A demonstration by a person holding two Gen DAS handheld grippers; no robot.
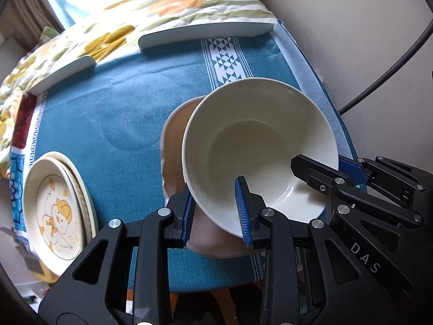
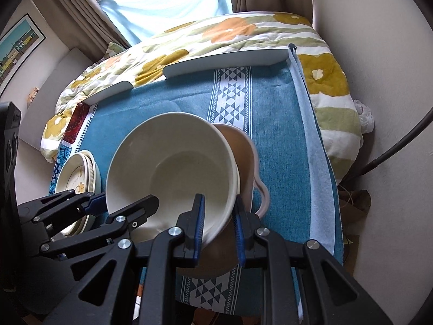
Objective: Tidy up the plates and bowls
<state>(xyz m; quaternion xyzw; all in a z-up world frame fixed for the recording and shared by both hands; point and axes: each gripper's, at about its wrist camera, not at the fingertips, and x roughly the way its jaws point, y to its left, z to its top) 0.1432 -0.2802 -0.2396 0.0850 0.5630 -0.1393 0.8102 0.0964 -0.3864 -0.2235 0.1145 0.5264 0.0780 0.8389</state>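
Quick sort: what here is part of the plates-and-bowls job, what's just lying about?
Job: white bowl held by left gripper and right gripper; tan bowl under it; plate stack.
Lying about: floral quilt, framed picture, curtain, cable.

Black tongs (image 1: 217, 216), blue ribbed pads (image 1: 241, 208)

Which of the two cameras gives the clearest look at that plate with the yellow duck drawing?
The left wrist view: the cream duck-patterned plate lies uncovered, drawing visible. In the right wrist view the plate is farther off, partly behind the other tool.
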